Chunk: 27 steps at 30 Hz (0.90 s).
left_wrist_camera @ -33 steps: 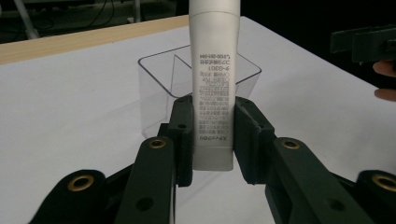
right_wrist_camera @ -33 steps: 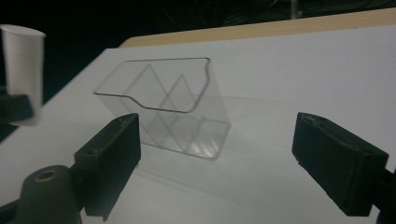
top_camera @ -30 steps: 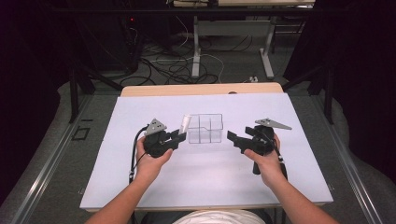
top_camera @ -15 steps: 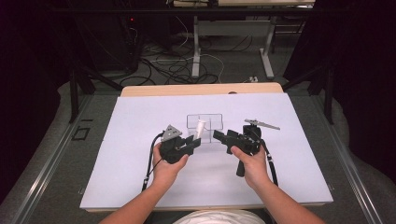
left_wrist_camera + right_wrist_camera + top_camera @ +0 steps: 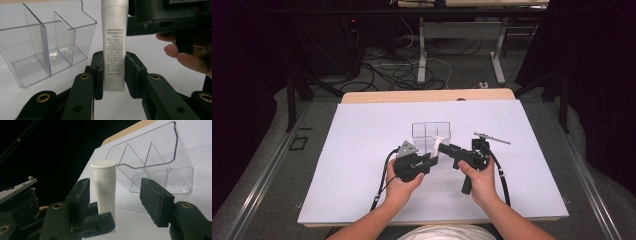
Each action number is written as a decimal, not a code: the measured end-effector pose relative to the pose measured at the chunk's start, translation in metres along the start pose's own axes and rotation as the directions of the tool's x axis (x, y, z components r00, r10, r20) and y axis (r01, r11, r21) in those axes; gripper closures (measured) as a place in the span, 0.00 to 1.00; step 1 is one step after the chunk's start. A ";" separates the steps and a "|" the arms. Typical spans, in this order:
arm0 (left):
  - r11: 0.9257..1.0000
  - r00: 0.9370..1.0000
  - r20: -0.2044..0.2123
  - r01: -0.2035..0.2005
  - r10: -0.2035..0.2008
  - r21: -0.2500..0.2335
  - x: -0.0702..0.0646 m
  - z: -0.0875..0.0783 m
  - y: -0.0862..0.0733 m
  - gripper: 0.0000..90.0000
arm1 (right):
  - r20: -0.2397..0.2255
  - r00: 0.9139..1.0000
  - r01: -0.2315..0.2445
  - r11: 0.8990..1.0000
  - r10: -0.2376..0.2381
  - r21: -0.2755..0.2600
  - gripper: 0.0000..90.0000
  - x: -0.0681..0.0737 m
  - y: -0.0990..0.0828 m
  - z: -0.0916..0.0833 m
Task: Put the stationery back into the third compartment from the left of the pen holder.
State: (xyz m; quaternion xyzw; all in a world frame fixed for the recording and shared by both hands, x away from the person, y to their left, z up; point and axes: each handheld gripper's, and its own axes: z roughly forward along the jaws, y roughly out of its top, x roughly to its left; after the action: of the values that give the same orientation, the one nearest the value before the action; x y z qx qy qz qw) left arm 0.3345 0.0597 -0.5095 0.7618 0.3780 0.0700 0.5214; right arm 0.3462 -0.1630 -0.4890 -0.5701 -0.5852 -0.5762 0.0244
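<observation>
The left gripper has its jaws clamped on the crimped lower end of one white tube, holding it just above the white table near the middle, cap end leaning to the far right. To its right, the right gripper reaches in level; its jaws have just been closing and stand apart on either side of the tube's capped end, pads not visibly pressing. Just beyond both sits one clear plastic organizer with three compartments, all empty. Two grippers, one tube, one organizer.
</observation>
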 end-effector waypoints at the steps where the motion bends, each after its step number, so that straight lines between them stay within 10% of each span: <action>1: 1.000 1.000 0.004 -0.005 0.005 -0.003 -0.001 0.002 -0.001 0.79 | 0.003 1.000 0.013 1.000 -0.013 -0.003 0.47 -0.001 -0.001 0.000; 27: 0.998 0.996 0.067 -0.055 0.053 0.029 -0.016 0.012 -0.008 0.79 | -0.003 1.000 -0.027 0.999 0.027 0.030 0.73 -0.008 -0.005 0.005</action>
State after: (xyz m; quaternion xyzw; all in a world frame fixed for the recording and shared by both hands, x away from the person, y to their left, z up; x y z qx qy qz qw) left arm 0.3250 0.0419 -0.5170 0.7816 0.3407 0.0532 0.5198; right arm 0.3482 -0.1633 -0.4998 -0.5765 -0.5858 -0.5681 0.0416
